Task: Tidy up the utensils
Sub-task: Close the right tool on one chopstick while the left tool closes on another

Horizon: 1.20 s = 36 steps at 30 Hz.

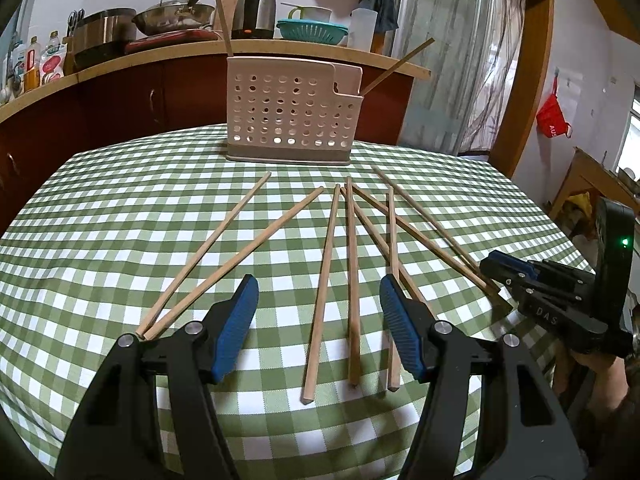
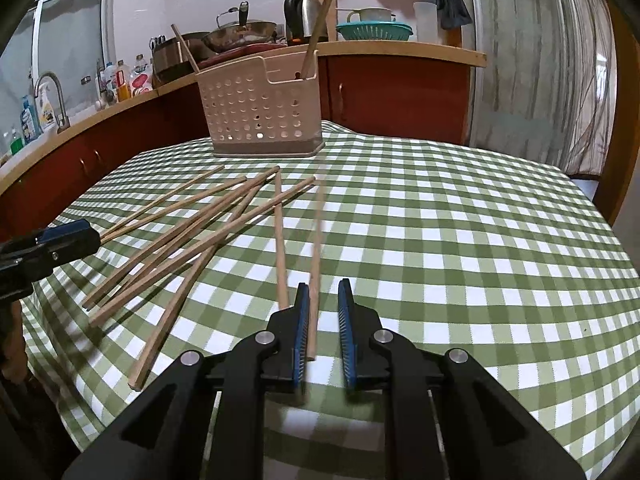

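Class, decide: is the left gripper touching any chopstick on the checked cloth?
Apart. The left wrist view shows the left gripper wide open, with chopsticks lying on the cloth between its fingers, clear gaps either side.

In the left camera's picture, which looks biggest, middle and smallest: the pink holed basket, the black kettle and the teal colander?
1. Pink basket, clearly largest, though nearest.
2. and 3. Black kettle and teal colander: look alike in size, so unranked.

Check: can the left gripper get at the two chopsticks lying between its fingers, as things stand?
Probably yes. The left gripper is open, and the two chopsticks lie flat on the tablecloth between its fingers with nothing on top. The right gripper sits off to the side, clear of them.
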Each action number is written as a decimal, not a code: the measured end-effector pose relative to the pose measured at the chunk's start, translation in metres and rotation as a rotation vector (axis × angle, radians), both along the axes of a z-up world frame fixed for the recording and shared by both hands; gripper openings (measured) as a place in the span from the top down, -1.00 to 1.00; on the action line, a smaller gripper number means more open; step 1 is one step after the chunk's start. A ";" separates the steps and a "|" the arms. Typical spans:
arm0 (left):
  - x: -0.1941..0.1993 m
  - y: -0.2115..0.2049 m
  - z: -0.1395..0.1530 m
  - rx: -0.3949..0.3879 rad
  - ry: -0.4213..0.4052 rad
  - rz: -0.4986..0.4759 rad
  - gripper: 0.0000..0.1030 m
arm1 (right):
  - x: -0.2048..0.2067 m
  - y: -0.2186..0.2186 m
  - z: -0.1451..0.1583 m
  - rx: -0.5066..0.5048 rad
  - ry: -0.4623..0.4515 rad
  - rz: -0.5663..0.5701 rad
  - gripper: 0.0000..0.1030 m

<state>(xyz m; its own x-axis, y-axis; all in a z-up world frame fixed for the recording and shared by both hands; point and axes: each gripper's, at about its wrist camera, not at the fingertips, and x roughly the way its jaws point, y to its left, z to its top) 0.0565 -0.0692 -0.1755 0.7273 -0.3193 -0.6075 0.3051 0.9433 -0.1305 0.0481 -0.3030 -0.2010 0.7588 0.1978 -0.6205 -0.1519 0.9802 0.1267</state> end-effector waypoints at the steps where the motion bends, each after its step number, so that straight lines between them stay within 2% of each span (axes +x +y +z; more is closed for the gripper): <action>1: 0.000 0.000 0.000 -0.001 0.001 0.000 -0.19 | 0.000 0.000 -0.001 0.005 0.004 0.003 0.69; 11: -0.002 -0.007 -0.003 0.000 0.009 -0.022 -0.18 | -0.006 -0.002 -0.005 0.017 0.011 -0.002 0.70; 14: -0.003 -0.013 -0.008 0.009 0.021 -0.037 -0.01 | -0.009 -0.004 -0.006 0.021 0.004 -0.014 0.75; 16: -0.003 -0.016 -0.011 0.013 0.028 -0.043 0.00 | -0.009 -0.005 -0.006 0.024 0.004 -0.016 0.75; 18: -0.003 -0.020 -0.015 0.019 0.040 -0.054 0.13 | -0.009 -0.005 -0.006 0.024 0.003 -0.016 0.75; 22: -0.006 -0.026 -0.018 0.038 0.036 -0.073 0.25 | -0.009 -0.006 -0.005 0.032 0.002 -0.016 0.75; 24: -0.006 -0.026 -0.021 0.046 0.043 -0.074 0.37 | -0.010 -0.007 -0.005 0.033 0.000 -0.017 0.75; 29: -0.003 -0.024 -0.028 0.042 0.069 -0.066 0.53 | -0.010 -0.007 -0.005 0.035 -0.001 -0.017 0.75; 32: -0.002 -0.025 -0.033 0.046 0.083 -0.070 0.54 | -0.010 -0.007 -0.005 0.036 0.000 -0.018 0.75; 36: -0.006 -0.027 -0.034 0.062 0.061 -0.070 0.54 | -0.011 -0.007 -0.005 0.041 -0.005 -0.019 0.75</action>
